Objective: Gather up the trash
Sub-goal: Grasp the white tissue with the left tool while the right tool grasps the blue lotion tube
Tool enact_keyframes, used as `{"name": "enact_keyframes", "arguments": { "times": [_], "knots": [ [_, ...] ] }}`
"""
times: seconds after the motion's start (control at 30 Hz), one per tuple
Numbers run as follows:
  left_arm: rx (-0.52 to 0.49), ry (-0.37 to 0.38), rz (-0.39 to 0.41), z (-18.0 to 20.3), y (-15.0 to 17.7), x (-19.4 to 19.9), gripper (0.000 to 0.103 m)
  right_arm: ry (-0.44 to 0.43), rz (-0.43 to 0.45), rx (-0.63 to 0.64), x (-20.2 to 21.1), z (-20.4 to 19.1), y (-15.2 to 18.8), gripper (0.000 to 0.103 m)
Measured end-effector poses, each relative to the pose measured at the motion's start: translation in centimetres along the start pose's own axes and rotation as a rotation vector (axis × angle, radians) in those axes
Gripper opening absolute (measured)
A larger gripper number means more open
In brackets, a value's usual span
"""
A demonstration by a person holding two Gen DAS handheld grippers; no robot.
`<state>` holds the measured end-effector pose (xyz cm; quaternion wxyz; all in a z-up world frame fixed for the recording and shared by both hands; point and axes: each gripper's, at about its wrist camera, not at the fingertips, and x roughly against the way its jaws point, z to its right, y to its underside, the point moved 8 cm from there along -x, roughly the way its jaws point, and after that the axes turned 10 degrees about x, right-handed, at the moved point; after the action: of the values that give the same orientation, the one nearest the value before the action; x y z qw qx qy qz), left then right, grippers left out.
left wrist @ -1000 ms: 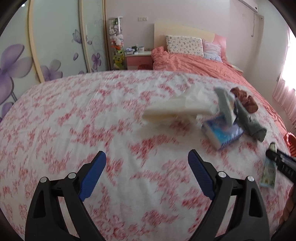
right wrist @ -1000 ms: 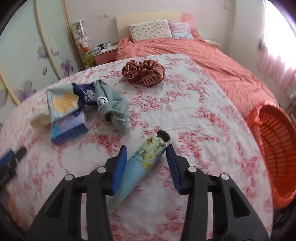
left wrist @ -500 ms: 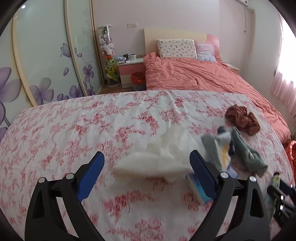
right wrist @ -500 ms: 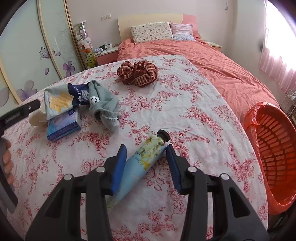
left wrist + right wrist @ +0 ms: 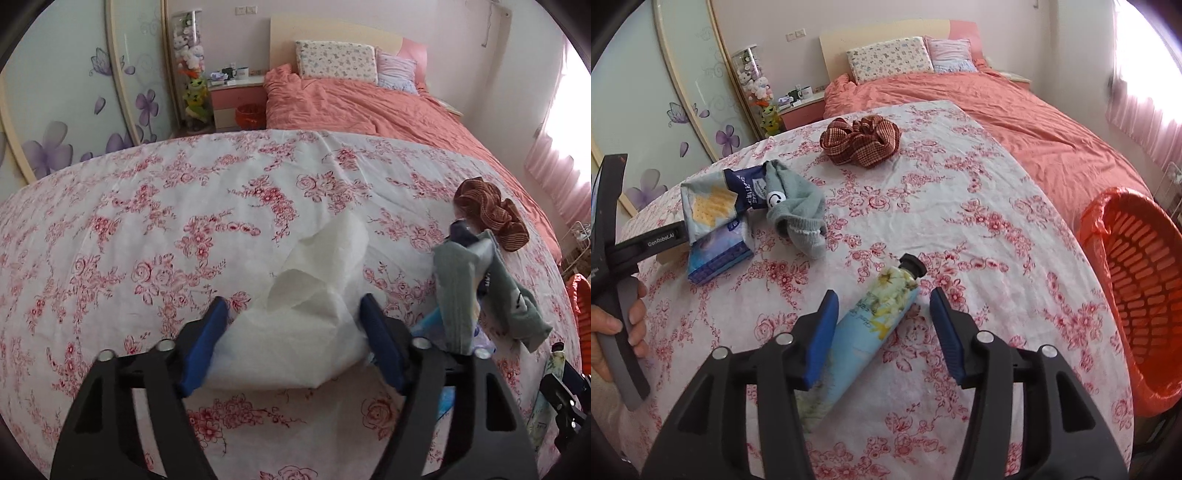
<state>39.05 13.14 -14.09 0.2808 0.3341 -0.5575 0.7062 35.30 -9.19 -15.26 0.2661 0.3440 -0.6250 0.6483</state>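
**A:** Where was the trash?

**B:** Crumpled white tissue (image 5: 295,332) lay on the floral tablecloth (image 5: 147,221), right between the blue pads of my left gripper (image 5: 293,343). The jaws had just been closing on it. Both pads looked to be touching its sides, but I couldn't tell if they were actually pressing.

**A:** Right side?

**B:** My right gripper (image 5: 882,328) had the floral hand-cream tube (image 5: 875,325) lying between its fingers on the cloth, black cap pointing away. Jaws had just been opening. Left pad sat against the tube, right pad stood clear with a gap, so no grip.

**A:** What else was around?

**B:** Just right of the tissue: a cracker wrapper (image 5: 713,203) on top of a blue tissue pack (image 5: 716,254), with a grey sock (image 5: 798,218) draped beside them. A brown plaid scrunchie (image 5: 860,144) further back on the cloth. An orange basket (image 5: 1137,295) lined with an orange bag stood off the table's right edge. In the right wrist view my left hand (image 5: 613,336) showed at the frame's left edge, wrapped around the gripper handle. A bed with a salmon duvet (image 5: 369,107) lay behind the table.
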Motion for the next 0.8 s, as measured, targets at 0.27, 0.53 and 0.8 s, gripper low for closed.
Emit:
{"name": "enact_keyframes", "arguments": {
  "times": [0.27,0.53,0.8],
  "knots": [
    [0.001,-0.037,0.053,-2.1,0.8,2.4,0.053,-0.020,-0.002,0.058,0.1,-1.2,0.2,0.030],
    [-0.031,-0.041,0.058,-2.3,5.4,5.8,0.052,-0.047,0.014,0.141,0.2,-2.7,0.0,0.027],
    [-0.013,-0.050,0.059,-2.1,5.4,5.9,0.067,-0.010,0.003,0.127,-0.1,-2.9,0.0,0.030]
  ]
}}
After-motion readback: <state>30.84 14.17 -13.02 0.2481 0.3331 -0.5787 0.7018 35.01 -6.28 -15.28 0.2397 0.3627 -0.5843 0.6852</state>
